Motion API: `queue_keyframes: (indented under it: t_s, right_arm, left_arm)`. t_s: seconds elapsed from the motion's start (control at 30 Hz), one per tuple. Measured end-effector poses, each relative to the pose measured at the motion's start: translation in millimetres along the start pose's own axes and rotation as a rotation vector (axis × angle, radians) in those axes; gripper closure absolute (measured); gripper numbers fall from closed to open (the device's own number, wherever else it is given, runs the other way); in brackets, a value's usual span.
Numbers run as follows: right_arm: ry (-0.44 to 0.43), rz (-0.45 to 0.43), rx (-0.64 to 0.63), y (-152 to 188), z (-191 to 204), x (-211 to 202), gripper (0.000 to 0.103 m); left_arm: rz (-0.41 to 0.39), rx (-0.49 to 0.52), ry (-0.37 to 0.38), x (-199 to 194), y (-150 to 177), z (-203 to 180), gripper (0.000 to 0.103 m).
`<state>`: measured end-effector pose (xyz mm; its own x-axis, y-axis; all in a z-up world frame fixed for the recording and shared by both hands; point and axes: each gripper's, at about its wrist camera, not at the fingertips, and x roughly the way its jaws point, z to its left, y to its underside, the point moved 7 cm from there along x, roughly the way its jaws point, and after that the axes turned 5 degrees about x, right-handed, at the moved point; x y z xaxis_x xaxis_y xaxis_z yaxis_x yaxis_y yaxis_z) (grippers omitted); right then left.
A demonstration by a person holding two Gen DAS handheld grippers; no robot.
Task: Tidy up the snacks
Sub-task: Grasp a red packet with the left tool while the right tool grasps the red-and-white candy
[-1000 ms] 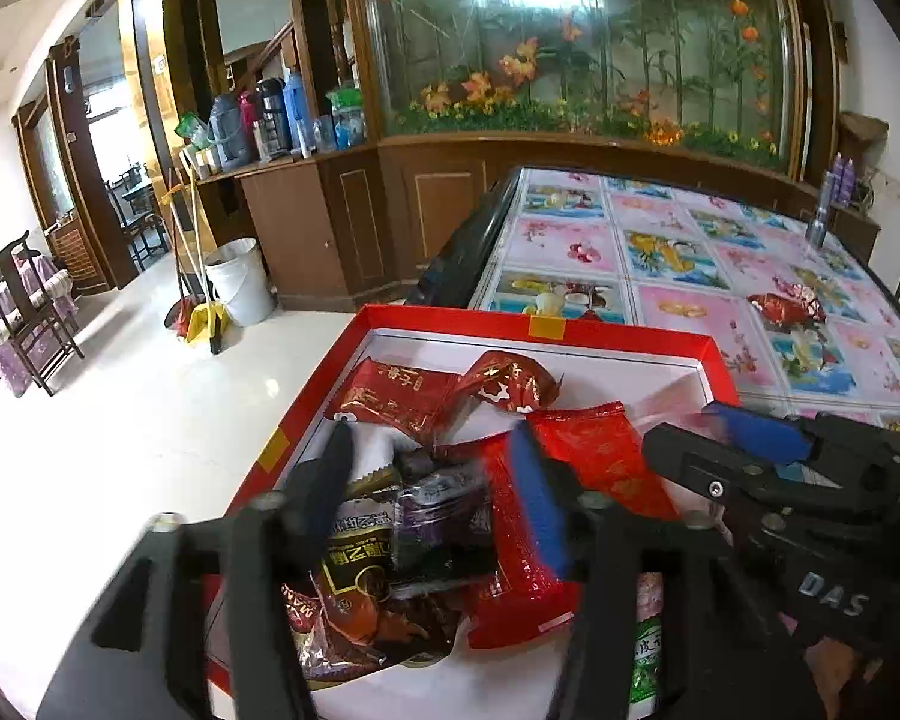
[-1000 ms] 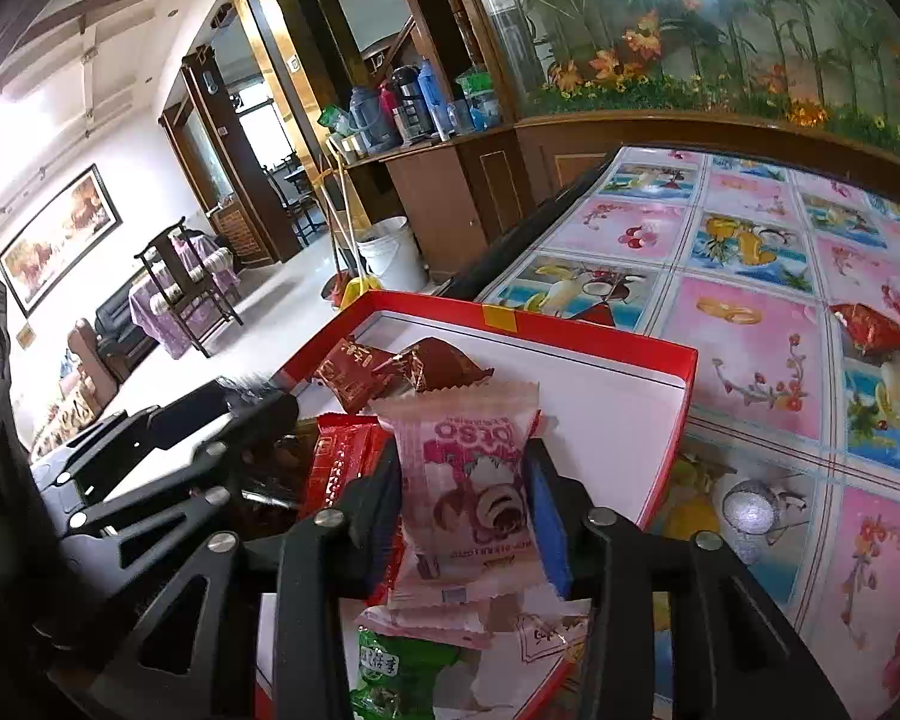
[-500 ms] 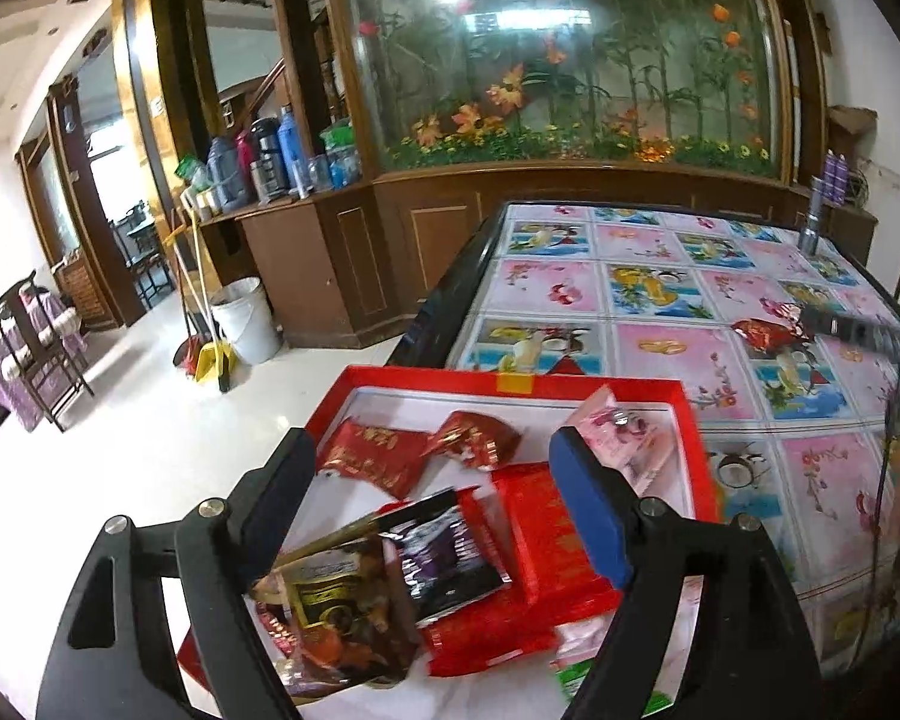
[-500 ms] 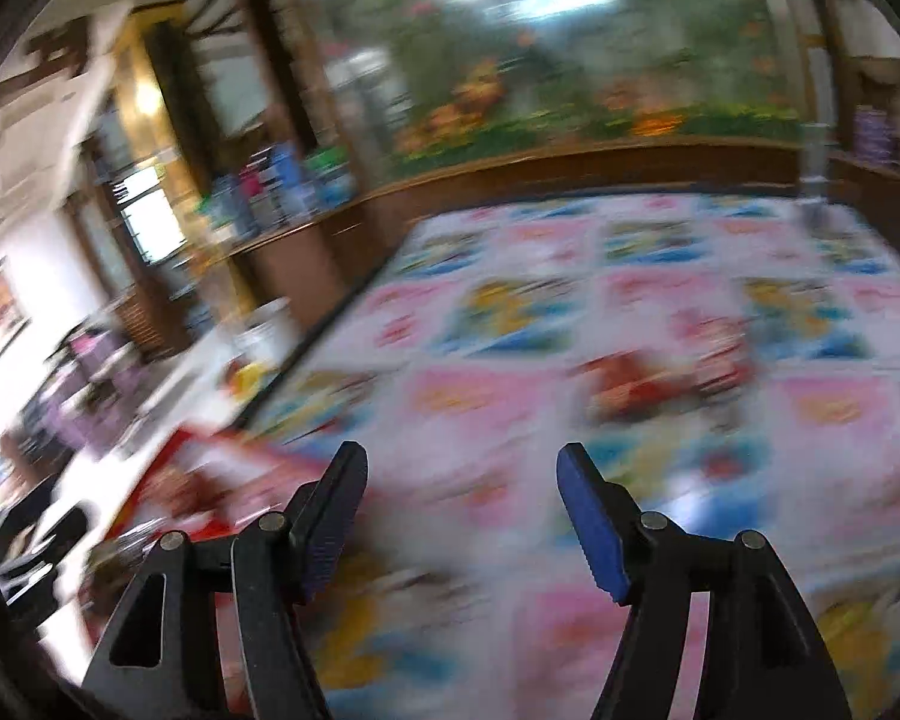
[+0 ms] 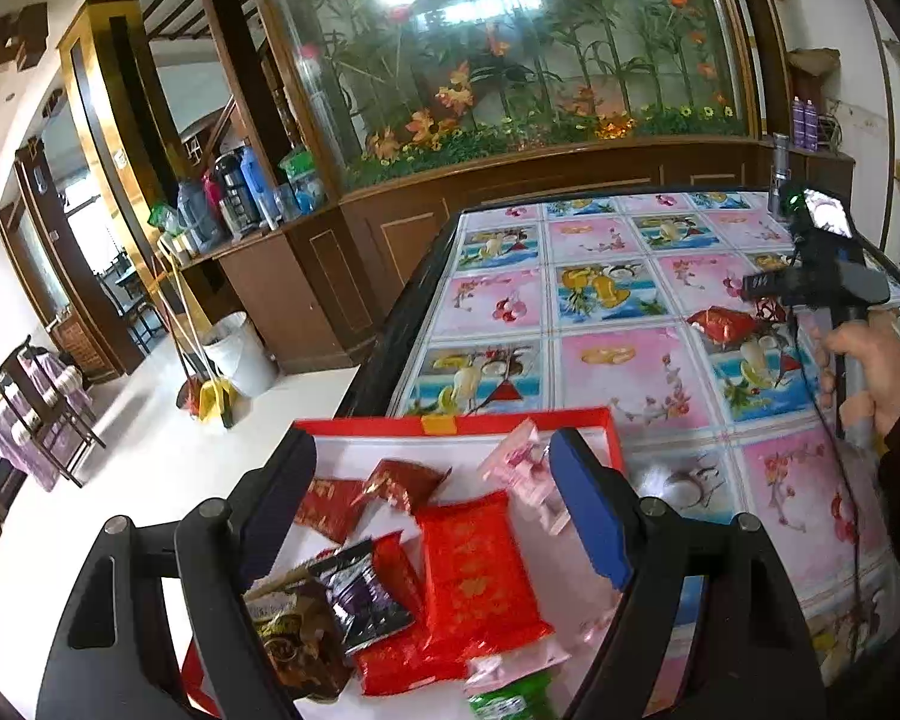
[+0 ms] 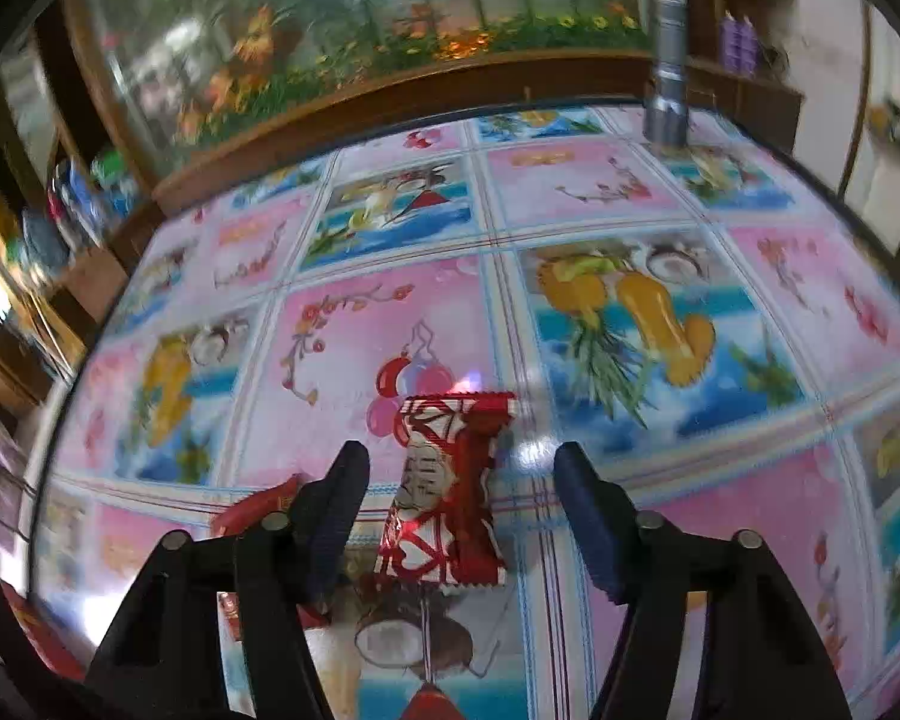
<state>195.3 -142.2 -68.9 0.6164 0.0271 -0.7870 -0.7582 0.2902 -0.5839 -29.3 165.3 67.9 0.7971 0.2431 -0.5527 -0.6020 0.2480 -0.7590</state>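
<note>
While snacks wait to be sorted:
Red-and-white candy (image 6: 444, 492): flat on the patterned bench (image 6: 660, 432), well in from its edges, between the prongs of the right tongs (image 6: 459, 510), untouched.
Right tongs: spread but closing.
Red tray (image 5: 606, 429): at the bench's near-left corner, heaped with packets.
Left tongs (image 5: 432, 516): spread wide, empty, above the tray.
Pink wrapper (image 5: 525, 462): against the tray's right wall.

Bare tablecloth (image 6: 660, 420) lies open around the red wrapped candy (image 6: 444, 492); snacks crowd the red tray (image 5: 612, 438).
</note>
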Motion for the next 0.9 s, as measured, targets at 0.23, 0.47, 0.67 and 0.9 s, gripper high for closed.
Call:
queue_keyframes:
  t_s: [0.23, 0.47, 0.67, 0.9]
  right_arm:
    - [0.089, -0.021, -0.131, 10.1, -21.0, -13.2, 0.076]
    - [-0.046, -0.003, -0.011, 5.2, -88.0, -42.8, 0.076]
    - [-0.198, 0.022, 0.17, -8.1, -122.7, -54.7, 0.075]
    - [-0.229, 0.008, 0.153, -9.0, -112.7, -60.5, 0.075]
  left_arm:
    - [0.012, -0.003, 0.137, 18.1, -42.4, -62.3, 0.022]
    - [0.164, -0.087, 0.279, 85.7, -77.0, -154.7, 0.021]
    - [0.293, -0.153, 0.248, 142.2, -85.0, -202.6, 0.021]
    - [0.36, -0.209, 0.227, 176.3, -83.3, -227.5, 0.021]
